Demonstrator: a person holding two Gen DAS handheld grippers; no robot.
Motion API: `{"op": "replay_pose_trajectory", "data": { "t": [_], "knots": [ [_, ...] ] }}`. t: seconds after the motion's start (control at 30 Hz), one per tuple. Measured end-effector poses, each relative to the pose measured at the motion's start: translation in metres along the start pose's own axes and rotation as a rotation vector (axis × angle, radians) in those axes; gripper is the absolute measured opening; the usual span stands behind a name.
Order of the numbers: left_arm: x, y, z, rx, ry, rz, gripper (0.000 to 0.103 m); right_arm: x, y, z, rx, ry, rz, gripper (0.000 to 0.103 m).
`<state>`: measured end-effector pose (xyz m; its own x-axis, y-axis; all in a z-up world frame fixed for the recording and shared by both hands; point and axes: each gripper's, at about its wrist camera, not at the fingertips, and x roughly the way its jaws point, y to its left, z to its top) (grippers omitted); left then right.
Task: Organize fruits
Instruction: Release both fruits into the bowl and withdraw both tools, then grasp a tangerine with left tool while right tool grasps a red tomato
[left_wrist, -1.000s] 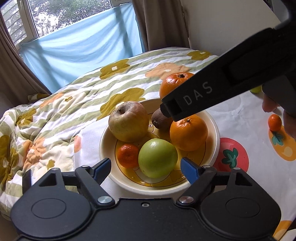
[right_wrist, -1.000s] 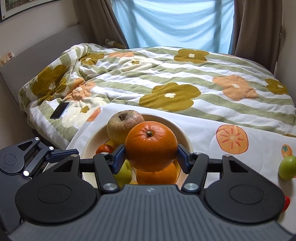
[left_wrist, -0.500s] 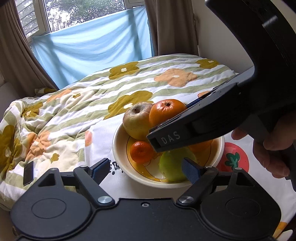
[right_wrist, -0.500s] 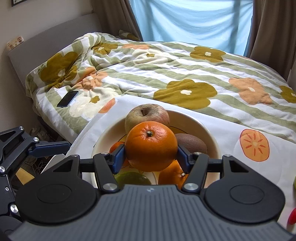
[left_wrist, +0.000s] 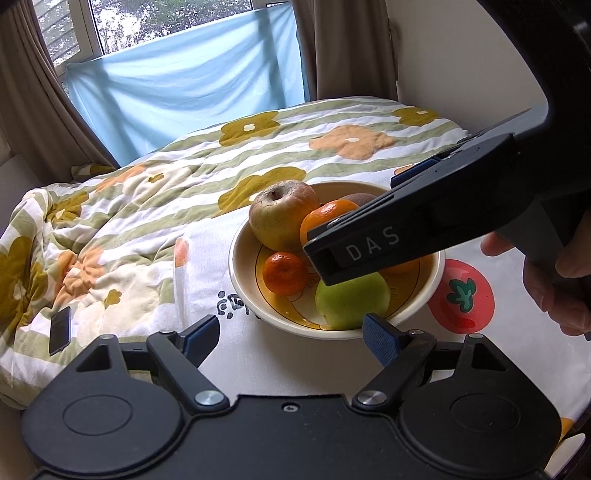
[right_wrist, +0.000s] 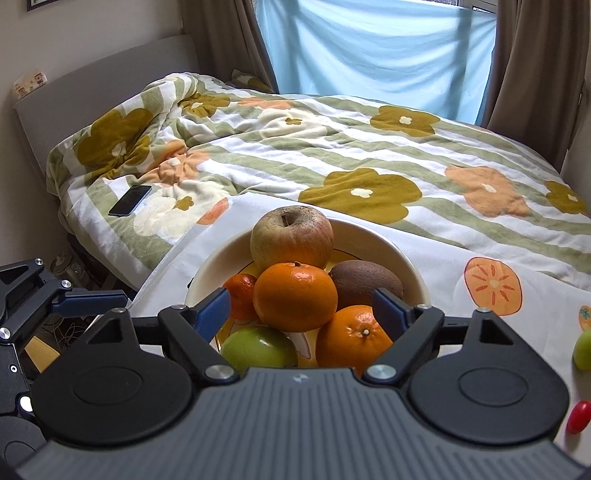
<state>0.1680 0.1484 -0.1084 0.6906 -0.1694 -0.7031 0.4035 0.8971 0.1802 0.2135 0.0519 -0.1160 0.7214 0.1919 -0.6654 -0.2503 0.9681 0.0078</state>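
right gripper (right_wrist: 301, 308) over the bowl (right_wrist: 369, 230), blue fingers (right_wrist: 212, 312) spread apart on either side of the large orange (right_wrist: 295, 295), with a gap showing on both sides and nothing clamped. large orange sitting high in the pile, resting against the russet apple (right_wrist: 291, 236) behind, the kiwi (right_wrist: 364, 280) to its right, a second orange (right_wrist: 351, 341) in front right, a green apple (right_wrist: 258, 349) in front left and a small mandarin (right_wrist: 240, 297) at its left. bowl standing on a white cloth printed with fruit (right_wrist: 493, 284), laid over a flowered quilt (right_wrist: 332, 147). off to the right on the cloth, well apart from the bowl, a small green fruit (right_wrist: 583, 349) and a small red one (right_wrist: 578, 422), both cut by the frame edge. dark phone (right_wrist: 130, 200) lying on the quilt at left. seen from the left wrist: left gripper (left_wrist: 291, 336) low and just short of the bowl's near rim (left_wrist: 295, 328), jaws wide apart and empty; right gripper's black body marked das crossing over the bowl, hiding most of the large orange (left_wrist: 325, 218); russet apple (left_wrist: 282, 216), mandarin (left_wrist: 285, 272) and green apple (left_wrist: 351, 301) plain in the bowl; hand (left_wrist: 554, 280) at the right edge around the handle; phone (left_wrist: 60, 329) on the quilt at lower left.
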Motion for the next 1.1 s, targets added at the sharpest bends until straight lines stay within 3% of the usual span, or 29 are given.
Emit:
{"op": "replay_pose_trajectory", "data": {
  "t": [0.37,0.47,0.77,1.1],
  "knots": [
    [-0.033,-0.019,0.008,-0.026,-0.032,0.069,0.088,-0.049,-0.019,-0.002,0.034,-0.053,0.019,0.099],
    [-0.047,-0.03,0.012,-0.039,-0.042,0.078,0.088,-0.069,-0.031,-0.005,0.052,-0.062,0.009,0.103],
    [-0.079,-0.08,0.025,-0.085,-0.073,0.107,0.101,-0.131,-0.081,-0.031,0.065,-0.09,-0.042,0.103],
    [-0.092,-0.149,0.032,-0.132,-0.082,0.099,0.101,-0.181,-0.157,-0.071,0.087,-0.1,-0.074,0.103]
  ]
}}
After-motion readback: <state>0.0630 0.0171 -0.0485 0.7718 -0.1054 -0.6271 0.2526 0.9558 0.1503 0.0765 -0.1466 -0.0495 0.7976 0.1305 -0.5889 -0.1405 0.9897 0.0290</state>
